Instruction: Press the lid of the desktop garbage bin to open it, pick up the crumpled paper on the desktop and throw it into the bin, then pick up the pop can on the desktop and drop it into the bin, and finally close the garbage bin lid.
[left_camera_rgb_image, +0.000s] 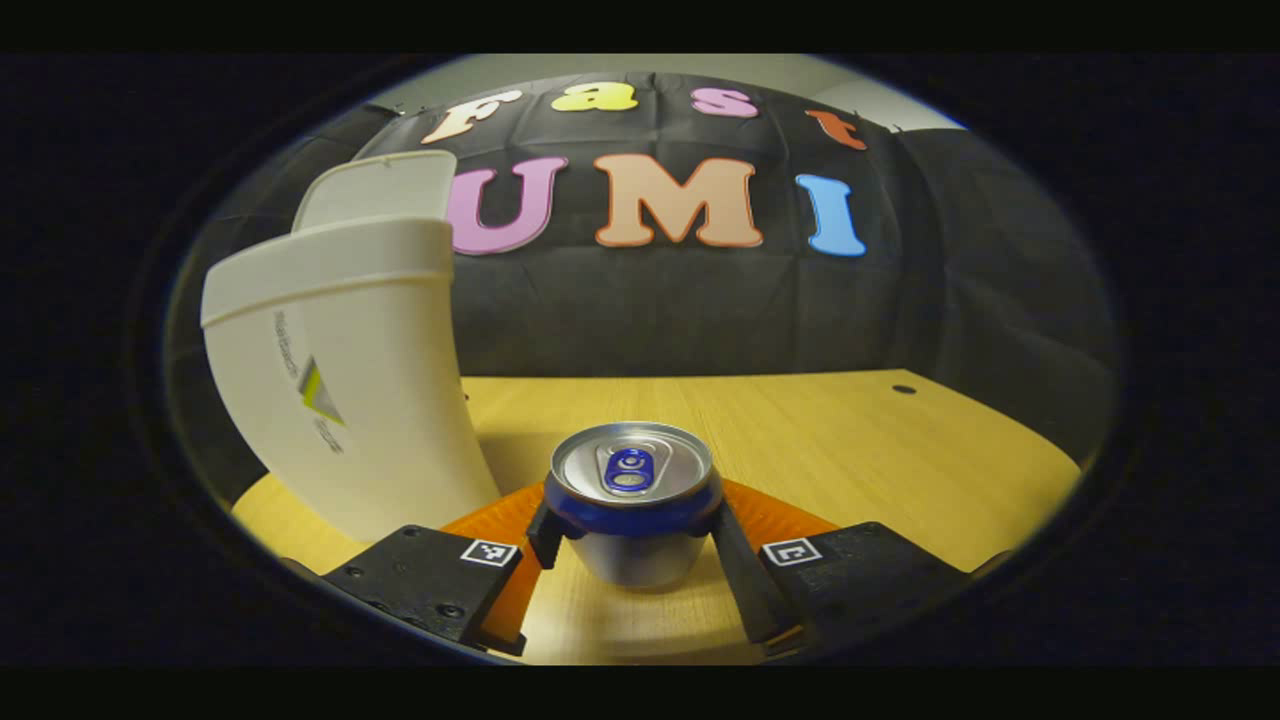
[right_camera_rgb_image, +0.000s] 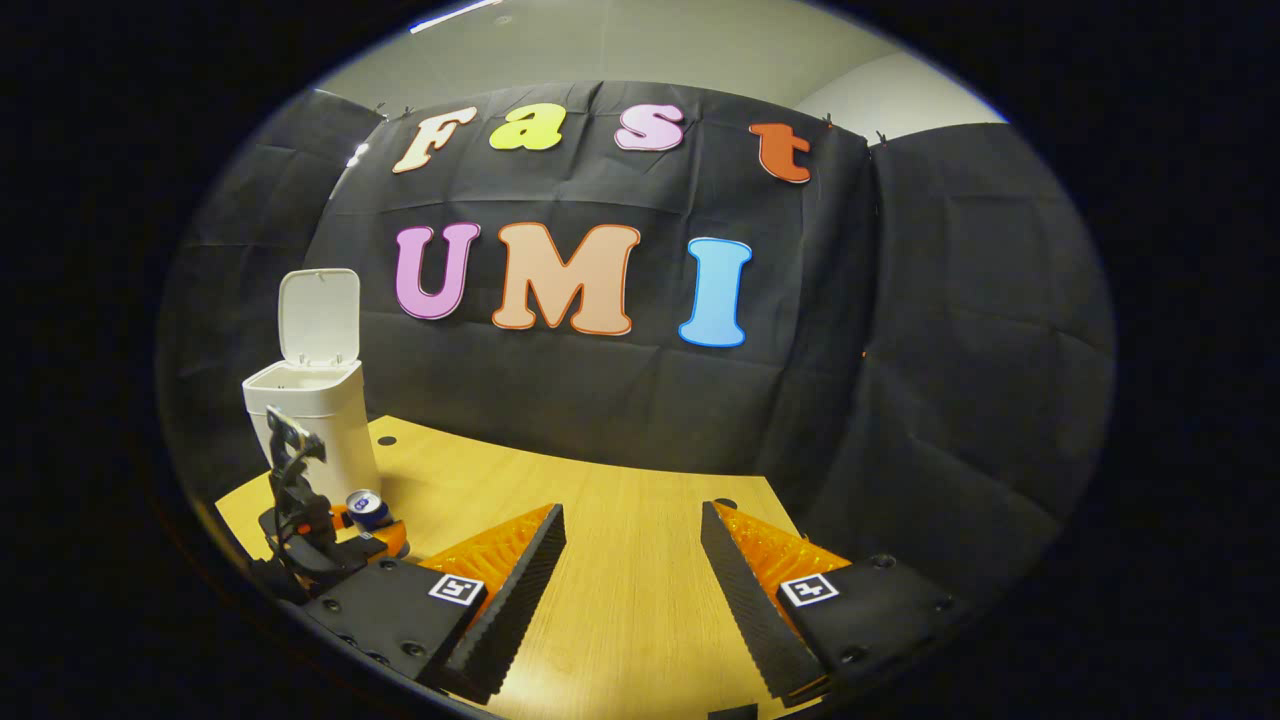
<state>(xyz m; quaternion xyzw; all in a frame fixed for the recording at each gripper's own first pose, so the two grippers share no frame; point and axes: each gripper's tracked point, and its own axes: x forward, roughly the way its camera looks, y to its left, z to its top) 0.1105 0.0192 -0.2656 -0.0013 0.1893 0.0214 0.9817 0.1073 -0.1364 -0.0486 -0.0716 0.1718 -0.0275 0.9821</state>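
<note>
left gripper view: our left gripper (left_camera_rgb_image: 632, 535) clamps the pop can (left_camera_rgb_image: 632, 500); we lift level, clearing the bin (left_camera_rgb_image: 350, 400) rim; right gripper (right_camera_rgb_image: 632, 590) open.

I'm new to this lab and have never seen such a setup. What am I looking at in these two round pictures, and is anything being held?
A person holds two hand-held grippers, each with a camera looking along its fingers. In the left gripper view, the left gripper has both fingers pressed on an upright pop can on the wooden table, beside the white garbage bin, whose lid stands open. The right gripper view looks from farther off: the right gripper is open, holding nothing, with bin and can at its left.
</note>
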